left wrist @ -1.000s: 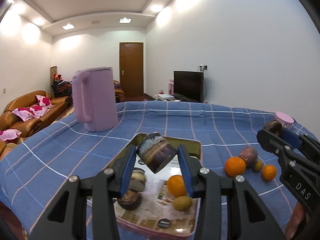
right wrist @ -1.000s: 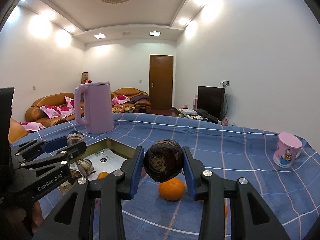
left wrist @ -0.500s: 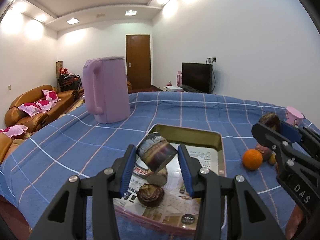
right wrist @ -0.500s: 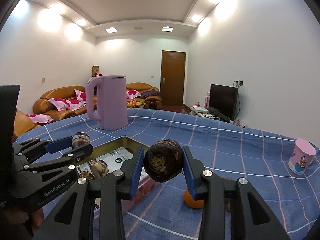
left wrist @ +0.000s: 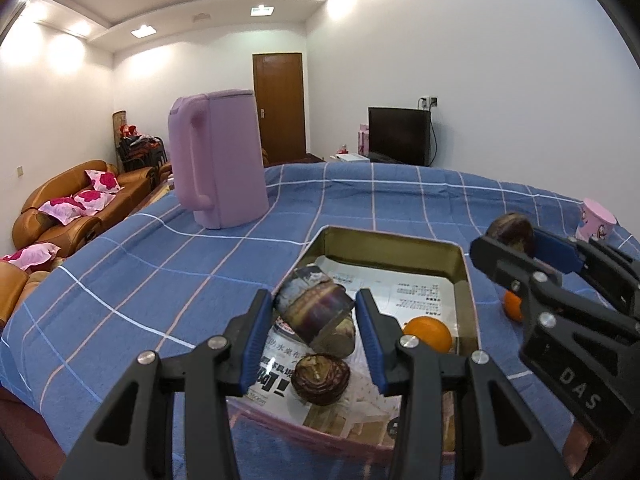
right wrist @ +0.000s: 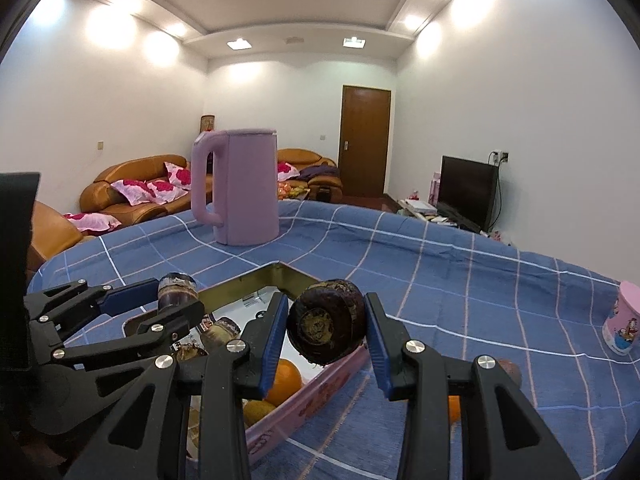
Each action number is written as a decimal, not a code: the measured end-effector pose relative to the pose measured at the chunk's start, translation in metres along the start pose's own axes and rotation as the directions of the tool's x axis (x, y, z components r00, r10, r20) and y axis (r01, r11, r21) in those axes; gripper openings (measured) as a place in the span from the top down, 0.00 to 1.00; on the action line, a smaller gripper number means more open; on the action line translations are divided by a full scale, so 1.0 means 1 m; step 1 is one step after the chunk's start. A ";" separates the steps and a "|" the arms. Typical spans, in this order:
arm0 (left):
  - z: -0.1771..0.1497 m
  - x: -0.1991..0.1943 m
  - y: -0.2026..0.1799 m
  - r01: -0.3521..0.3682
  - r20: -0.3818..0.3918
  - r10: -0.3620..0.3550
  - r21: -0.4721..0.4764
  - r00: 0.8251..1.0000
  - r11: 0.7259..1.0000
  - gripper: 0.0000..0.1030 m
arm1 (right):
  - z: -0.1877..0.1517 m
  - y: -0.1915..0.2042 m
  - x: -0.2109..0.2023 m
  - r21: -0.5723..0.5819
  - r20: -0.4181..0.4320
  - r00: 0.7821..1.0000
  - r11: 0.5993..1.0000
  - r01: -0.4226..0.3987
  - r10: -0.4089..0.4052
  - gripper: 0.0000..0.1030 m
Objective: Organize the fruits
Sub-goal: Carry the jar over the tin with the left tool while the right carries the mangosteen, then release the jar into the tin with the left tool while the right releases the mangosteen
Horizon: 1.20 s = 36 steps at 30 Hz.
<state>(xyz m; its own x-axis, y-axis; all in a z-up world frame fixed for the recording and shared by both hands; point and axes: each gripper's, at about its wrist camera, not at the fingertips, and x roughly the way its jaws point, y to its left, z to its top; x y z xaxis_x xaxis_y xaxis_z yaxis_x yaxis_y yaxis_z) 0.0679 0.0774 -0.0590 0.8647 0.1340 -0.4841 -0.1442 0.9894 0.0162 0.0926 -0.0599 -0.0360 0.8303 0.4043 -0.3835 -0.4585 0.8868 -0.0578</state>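
While a few fruits are already sitting in the tin tray [left wrist: 460,276], both grippers are bringing more. The left gripper [left wrist: 314,314] is clenching a cut purple chunk [left wrist: 312,308], the right gripper [right wrist: 326,330] a round dark fruit [right wrist: 326,326]; an orange [left wrist: 512,306] is waiting outside.

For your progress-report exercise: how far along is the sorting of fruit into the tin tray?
Done: an orange and two dark fruits lie in the tray. In hand: the left gripper and right gripper each clamp a dark fruit above it. Left: an orange on the blue cloth.

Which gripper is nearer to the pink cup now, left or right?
Right. The right gripper is over the tin tray's edge on the pink cup's side; the left gripper is farther from it, above the tray.
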 end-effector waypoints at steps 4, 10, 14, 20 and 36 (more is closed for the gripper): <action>-0.002 0.004 0.002 0.000 -0.015 0.000 0.000 1.000 1.000 0.57 | -0.001 0.002 0.011 -0.001 -0.034 0.999 1.000 -0.010 0.010 0.61; -0.004 0.009 0.003 0.001 -0.039 -0.001 0.005 0.999 1.000 0.56 | -0.002 0.002 0.023 0.005 -0.081 0.996 1.000 -0.024 0.024 0.61; -0.005 0.013 0.002 0.006 -0.055 -0.006 0.007 0.998 1.000 0.56 | -0.002 0.003 0.030 0.002 -0.119 0.992 0.999 -0.038 0.038 0.61; -0.006 0.016 0.001 0.009 -0.073 -0.008 0.018 0.997 1.000 0.56 | -0.003 0.006 0.043 -0.006 -0.184 0.981 0.998 -0.055 0.053 0.61; -0.007 0.019 0.002 0.004 -0.100 -0.002 0.024 0.995 1.000 0.56 | -0.006 0.008 0.057 -0.003 -0.257 0.963 0.997 -0.081 0.077 0.60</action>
<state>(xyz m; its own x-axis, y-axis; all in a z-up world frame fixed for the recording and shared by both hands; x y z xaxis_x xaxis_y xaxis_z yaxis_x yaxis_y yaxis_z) 0.0806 0.0814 -0.0747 0.8126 0.1261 -0.5690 -0.1293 0.9910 0.0349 0.1344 -0.0314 -0.0637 0.6832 0.4006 -0.6106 -0.5250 0.8506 -0.0294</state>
